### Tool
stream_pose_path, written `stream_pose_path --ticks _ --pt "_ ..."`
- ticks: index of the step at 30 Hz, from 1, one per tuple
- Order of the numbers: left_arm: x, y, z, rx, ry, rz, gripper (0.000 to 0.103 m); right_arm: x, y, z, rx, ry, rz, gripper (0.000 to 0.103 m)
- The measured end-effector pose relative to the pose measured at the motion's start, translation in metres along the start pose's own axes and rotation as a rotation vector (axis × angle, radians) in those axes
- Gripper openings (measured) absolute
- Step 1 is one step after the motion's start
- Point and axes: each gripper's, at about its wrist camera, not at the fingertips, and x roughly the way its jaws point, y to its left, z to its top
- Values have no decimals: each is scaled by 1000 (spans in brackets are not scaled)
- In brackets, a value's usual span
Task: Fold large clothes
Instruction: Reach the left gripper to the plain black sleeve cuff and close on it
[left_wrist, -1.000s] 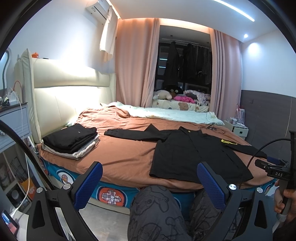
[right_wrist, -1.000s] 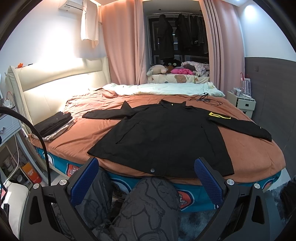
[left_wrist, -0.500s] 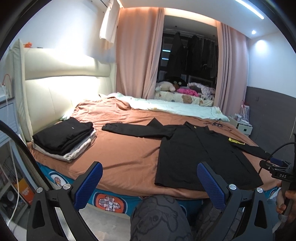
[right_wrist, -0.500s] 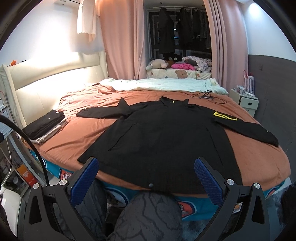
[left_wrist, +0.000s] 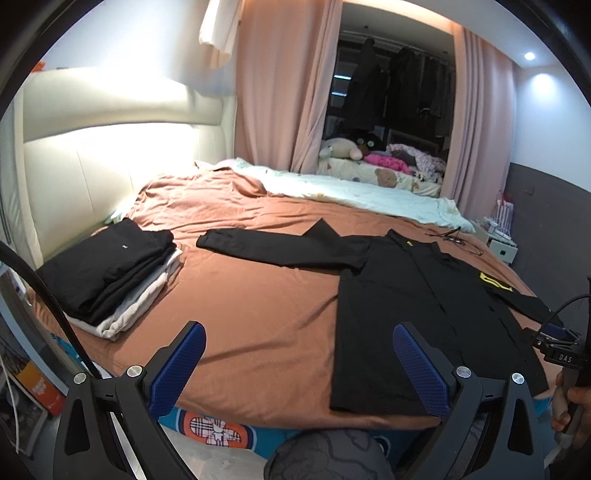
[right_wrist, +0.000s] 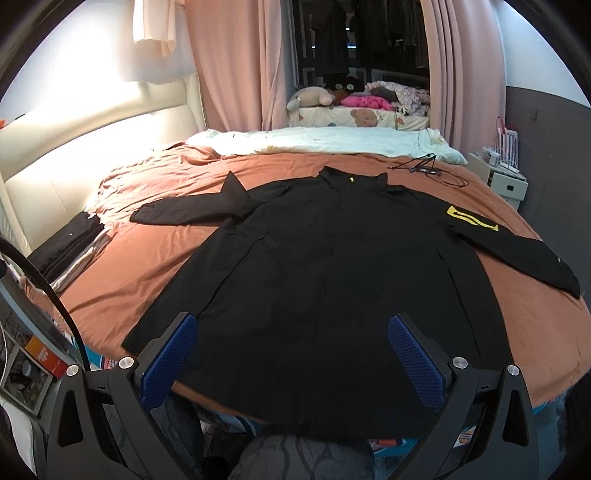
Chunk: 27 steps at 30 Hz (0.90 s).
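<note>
1. The left gripper (left_wrist: 299, 365) is held above the near edge of the bed (left_wrist: 258, 317), its blue-padded fingers (left_wrist: 179, 367) spread wide with nothing between them.
2. The right gripper (right_wrist: 291, 360) is likewise spread wide and empty, poised over the hem of the black shirt (right_wrist: 332, 273).
3. The shirt is seen laid flat on the brown bedcover, hem at the near edge, collar away, both long sleeves stretched outward; the right sleeve carries a yellow patch (right_wrist: 471, 218).
4. The cloth is judged to be light, soft and limp, so it will likely sag and drag when lifted; hold is best taken at a cuff or a hem corner, pinched through both layers.
5. A stack of folded clothes (left_wrist: 107, 273) is set well apart to the left, near the headboard, and should not hinder the fold.
6. A thin dark cable (right_wrist: 428, 170) lies beyond the collar, near the right shoulder; whether it touches the shirt cannot be told from here.
7. A pale quilt (right_wrist: 332, 142) is bunched along the far side, clear of the shirt.
</note>
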Motion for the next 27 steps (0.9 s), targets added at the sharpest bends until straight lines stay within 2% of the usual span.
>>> stream_pose_path --ticks 7,13,21,27 --pt "52 19 20 -53 61 27 92 35 4 34 0 31 0 103" --pt "96 32 39 -72 105 51 91 60 9 56 0 50 -10 103" --pt "155 41 60 -84 157 66 91 114 5 96 0 93 -12 103" --pt "209 52 71 -101 199 74 85 150 6 119 -12 121 -11 103"
